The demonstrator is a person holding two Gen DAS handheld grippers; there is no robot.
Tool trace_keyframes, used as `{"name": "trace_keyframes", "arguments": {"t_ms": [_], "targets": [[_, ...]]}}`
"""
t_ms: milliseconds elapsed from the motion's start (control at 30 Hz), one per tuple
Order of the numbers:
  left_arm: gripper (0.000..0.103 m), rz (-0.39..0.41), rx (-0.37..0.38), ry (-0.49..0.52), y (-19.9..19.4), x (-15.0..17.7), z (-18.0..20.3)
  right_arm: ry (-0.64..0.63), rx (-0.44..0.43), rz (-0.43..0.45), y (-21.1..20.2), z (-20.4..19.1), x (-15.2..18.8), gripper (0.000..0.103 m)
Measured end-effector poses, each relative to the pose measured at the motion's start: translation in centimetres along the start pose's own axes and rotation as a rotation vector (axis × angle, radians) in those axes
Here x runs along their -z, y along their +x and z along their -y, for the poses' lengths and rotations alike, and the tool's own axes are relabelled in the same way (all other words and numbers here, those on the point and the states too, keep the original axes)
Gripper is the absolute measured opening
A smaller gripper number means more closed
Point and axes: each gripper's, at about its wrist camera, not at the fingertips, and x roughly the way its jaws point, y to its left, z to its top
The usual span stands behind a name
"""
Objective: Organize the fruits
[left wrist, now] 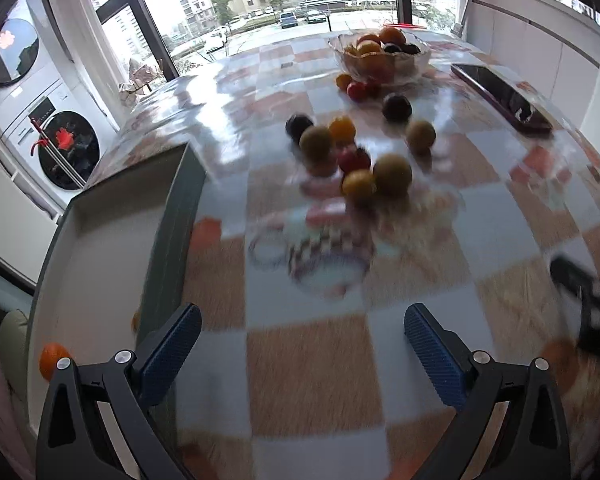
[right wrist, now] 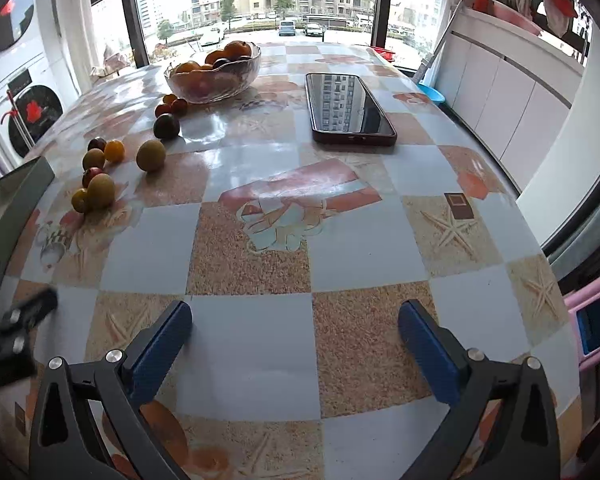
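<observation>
Several loose fruits point(left wrist: 356, 160) lie on the checked tablecloth ahead of my left gripper point(left wrist: 302, 324), which is open and empty, well short of them. They are green-yellow, orange, red and dark ones, and the left wrist view is blurred. A glass bowl point(left wrist: 380, 58) full of fruit stands behind them. A grey tray point(left wrist: 112, 248) sits at the left, with an orange fruit point(left wrist: 52, 360) at its near edge. My right gripper point(right wrist: 296, 322) is open over bare tablecloth. The loose fruits point(right wrist: 100, 188) lie far to its left, the glass bowl point(right wrist: 214, 74) beyond them.
A dark phone point(right wrist: 346, 108) lies flat at the table's middle right; the phone point(left wrist: 500, 96) is right of the bowl in the left wrist view. The other gripper point(right wrist: 16, 332) shows at the left edge. Washing machines point(left wrist: 40, 128) stand left, white cabinets point(right wrist: 512, 92) right.
</observation>
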Motion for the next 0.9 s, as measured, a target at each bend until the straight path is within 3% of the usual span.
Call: {"name": "trace_keyframes", "arguments": {"t_ms": [100,167,267,333,400,567,900], "targets": [[0.1,0.006,0.012,-0.024,0.7,-1.7,0.4,0.002,-0.001,0.002,0.0,0.1,0.1,0.103],[0.077,-0.001,0.025,-0.029,1.5,-2.9,0.8,0.002,0.0,0.003,0.0,0.1,0.2,0.103],[0.073,-0.005,0.042,-0.058,2.4,-4.3,0.9,0.003,0.0,0.003,0.0,0.1,0.2,0.103],[0.063,-0.009,0.057,-0.072,2.8,-4.8,0.8,0.003,-0.001,0.003,0.0,0.1,0.2,0.103],[0.063,-0.012,0.07,-0.087,3.1,-5.1,0.7,0.004,0.0,0.004,-0.1,0.1,0.2,0.103],[0.03,-0.002,0.143,-0.106,3.2,-5.2,0.5,0.002,-0.001,0.003,0.0,0.1,0.2,0.103],[0.028,0.06,0.104,-0.103,1.1,-1.4,-0.3,0.002,0.0,0.004,0.0,0.1,0.2,0.103]]}}
